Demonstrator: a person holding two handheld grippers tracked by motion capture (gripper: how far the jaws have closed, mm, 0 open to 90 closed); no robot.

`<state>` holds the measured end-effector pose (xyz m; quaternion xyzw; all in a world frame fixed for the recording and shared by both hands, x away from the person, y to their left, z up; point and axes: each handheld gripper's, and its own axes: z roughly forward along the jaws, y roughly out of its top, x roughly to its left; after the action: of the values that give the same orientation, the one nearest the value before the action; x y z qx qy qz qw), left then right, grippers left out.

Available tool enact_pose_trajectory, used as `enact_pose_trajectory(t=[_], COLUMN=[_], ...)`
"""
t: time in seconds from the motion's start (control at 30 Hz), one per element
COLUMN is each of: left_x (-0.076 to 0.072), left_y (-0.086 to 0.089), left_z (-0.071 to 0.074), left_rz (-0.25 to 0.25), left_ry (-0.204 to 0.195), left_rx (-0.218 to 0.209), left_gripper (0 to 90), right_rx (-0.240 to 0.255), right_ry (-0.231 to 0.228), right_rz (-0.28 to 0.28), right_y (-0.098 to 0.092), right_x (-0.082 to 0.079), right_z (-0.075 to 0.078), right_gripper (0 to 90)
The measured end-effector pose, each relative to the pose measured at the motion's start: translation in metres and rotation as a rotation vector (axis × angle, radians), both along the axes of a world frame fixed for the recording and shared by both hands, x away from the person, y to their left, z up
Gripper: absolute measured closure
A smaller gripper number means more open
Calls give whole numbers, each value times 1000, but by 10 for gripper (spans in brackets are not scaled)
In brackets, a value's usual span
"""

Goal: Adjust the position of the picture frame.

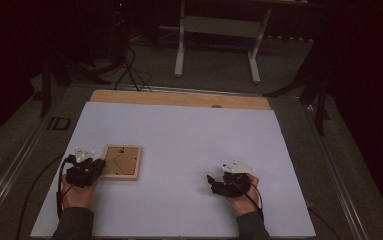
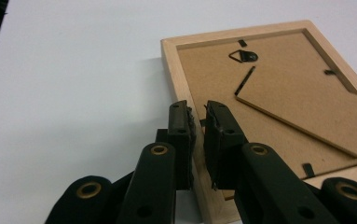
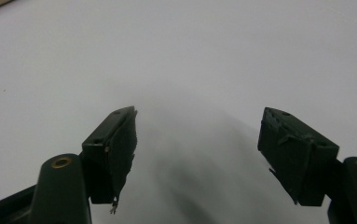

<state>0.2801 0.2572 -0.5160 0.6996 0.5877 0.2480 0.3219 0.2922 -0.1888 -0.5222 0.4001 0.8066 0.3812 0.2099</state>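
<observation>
A light wooden picture frame (image 1: 121,161) lies face down on the white board (image 1: 189,145), at its front left. Its brown backing (image 2: 278,79) shows, with a hanging hook, small black clips and a stand flap lying flat. My left gripper (image 1: 100,165) is at the frame's left rail. In the left gripper view, the left gripper (image 2: 199,116) has its jaws nearly together, one on each side of that rail. My right gripper (image 1: 211,184) rests at the front right of the board. Its jaws stand wide apart, and between them the right gripper (image 3: 198,114) has nothing but the white surface.
A strip of the wooden tabletop (image 1: 179,98) shows past the board's far edge. Behind it stands a white table frame (image 1: 219,30) on the floor, with cables (image 1: 129,70) to its left. Dark stands flank both sides.
</observation>
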Motion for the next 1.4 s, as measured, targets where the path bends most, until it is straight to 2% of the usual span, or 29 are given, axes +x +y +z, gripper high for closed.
enact_pose_trajectory(t=[0.13, 0.3, 0.5, 0.77, 1.1, 1.13, 1.23, 1.4], left_x=[4, 10, 18, 27, 36, 37, 38, 42], left_y=[-5, -12, -25, -44, -77, -88, -102, -118], left_z=[0, 0, 2, 1, 0, 0, 0, 1], left_rz=[-20, -54, -110, -178, -262, -291, -324, -345], left_ry=[3, 4, 8, -4, -18, -20, -23, -25], left_rx=[0, -22, 14, 22, 18, 20, 18, 26], left_gripper=[814, 817, 818, 820, 820, 820, 819, 818], right_rx=[1, 7, 17, 17, 21, 20, 20, 18], right_ry=[-2, -4, -8, -11, -16, -17, -23, -34], right_rz=[1, -2, -7, -7, -8, -9, -7, -4], right_y=[0, -2, -3, -3, -3, -3, -3, -3], right_x=[0, 0, 0, 0, -1, -1, -1, -2], right_z=[0, 1, 2, 2, 3, 3, 4, 4], right_gripper=[276, 277, 277, 285, 287, 287, 294, 324])
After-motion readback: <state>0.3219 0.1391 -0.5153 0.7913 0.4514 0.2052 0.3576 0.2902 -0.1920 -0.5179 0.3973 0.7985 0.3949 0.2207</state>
